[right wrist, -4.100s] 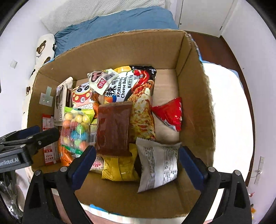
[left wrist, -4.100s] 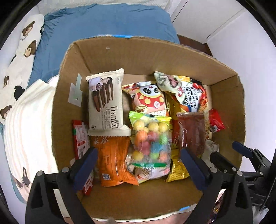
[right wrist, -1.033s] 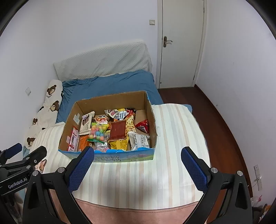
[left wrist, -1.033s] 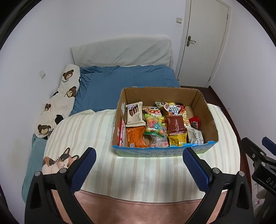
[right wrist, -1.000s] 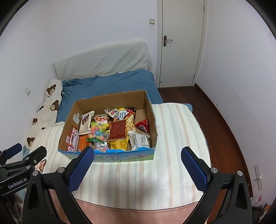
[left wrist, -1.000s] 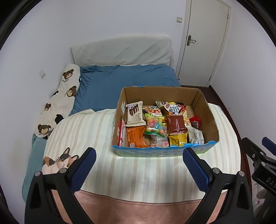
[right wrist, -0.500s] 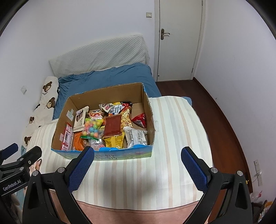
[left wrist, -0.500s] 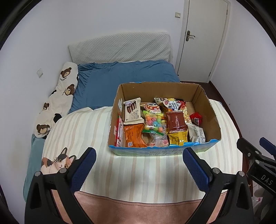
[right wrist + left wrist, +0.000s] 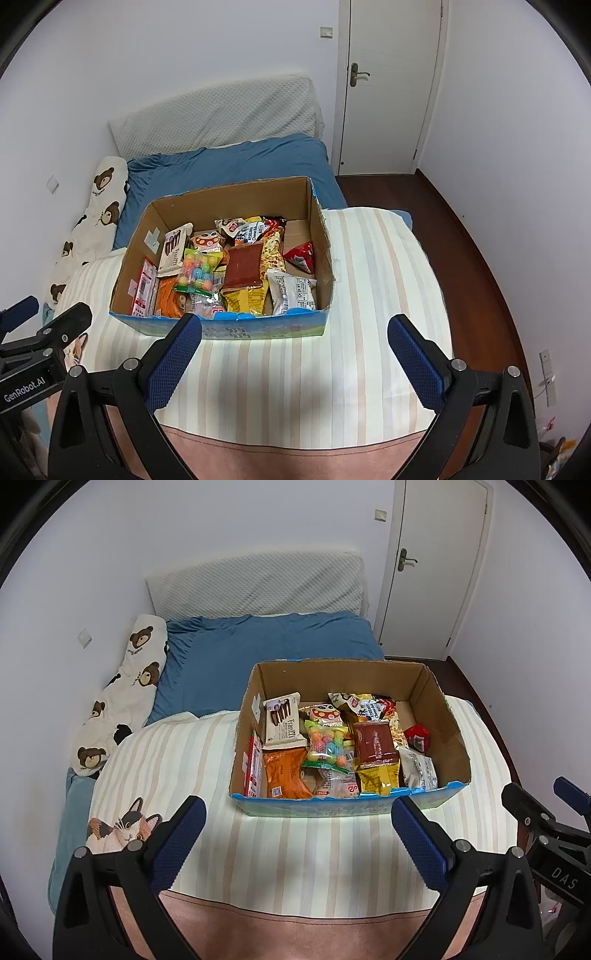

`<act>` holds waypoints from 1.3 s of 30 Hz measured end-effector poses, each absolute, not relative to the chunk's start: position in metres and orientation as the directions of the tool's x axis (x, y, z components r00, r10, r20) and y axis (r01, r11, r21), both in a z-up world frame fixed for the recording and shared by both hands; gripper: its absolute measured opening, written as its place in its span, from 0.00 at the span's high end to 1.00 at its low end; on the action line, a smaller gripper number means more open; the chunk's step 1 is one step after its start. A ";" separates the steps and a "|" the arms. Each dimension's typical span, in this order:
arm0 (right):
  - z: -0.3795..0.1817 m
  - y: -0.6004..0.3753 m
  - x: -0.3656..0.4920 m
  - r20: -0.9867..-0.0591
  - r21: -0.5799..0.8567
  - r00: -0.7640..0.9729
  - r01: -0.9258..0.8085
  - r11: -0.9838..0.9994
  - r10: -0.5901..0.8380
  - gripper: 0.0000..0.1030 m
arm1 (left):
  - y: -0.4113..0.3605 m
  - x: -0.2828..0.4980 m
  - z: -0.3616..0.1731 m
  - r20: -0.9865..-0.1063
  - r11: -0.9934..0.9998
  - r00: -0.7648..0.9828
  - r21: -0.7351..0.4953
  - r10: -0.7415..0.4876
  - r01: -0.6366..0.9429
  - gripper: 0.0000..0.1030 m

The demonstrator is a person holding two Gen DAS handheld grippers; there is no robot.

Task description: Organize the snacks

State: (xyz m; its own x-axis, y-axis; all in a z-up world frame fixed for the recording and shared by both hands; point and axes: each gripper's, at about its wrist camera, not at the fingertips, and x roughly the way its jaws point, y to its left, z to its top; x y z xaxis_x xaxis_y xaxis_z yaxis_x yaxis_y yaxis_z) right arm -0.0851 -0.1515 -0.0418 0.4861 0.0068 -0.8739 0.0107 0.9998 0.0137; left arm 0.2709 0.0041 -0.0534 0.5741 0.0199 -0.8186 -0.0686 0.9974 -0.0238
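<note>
I hold both tools back from the bed, above the striped blanket (image 9: 295,853). My left gripper (image 9: 297,827) is spread wide with nothing between its blue pads, and my right gripper (image 9: 295,345) is the same — wide apart and empty.

The snacks sit packed inside the cardboard box (image 9: 343,806), which rests on the blanket just ahead of me, its open top facing up. In the left row I see the Franzzi biscuit pack (image 9: 283,720) lying above the orange packet (image 9: 286,777); the bag of coloured candy balls (image 9: 327,746) lies in the middle, the dark red packet (image 9: 375,743) beside it on top of a yellow packet (image 9: 378,782), and a small red pouch (image 9: 417,736) near the right wall, apart from the rest.

To my eye the packs are largely laid out already, so the step in hand looks like a last check or a final tidy. If I go back in, I should come down from straight above — the box walls leave little room for a slanted approach — and pinch a pack by its crimped edge, not its puffed middle, so nothing bursts or drags its neighbours askew.
</note>
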 end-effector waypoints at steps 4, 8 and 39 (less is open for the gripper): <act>-0.039 -0.151 -0.086 -0.871 0.011 0.491 0.009 1.000 0.005 0.00 | 0.006 0.270 -0.052 -0.816 0.997 0.577 -0.023 0.020 -0.067 0.00; -0.036 -0.151 -0.086 -0.868 0.011 0.496 0.009 1.000 0.005 0.00 | 0.005 0.269 -0.053 -0.817 0.997 0.577 -0.023 0.021 -0.069 0.00; -0.024 -0.150 -0.090 -0.860 0.003 0.510 0.005 1.000 0.000 0.00 | 0.007 0.262 -0.047 -0.802 0.999 0.597 -0.020 0.009 -0.041 0.00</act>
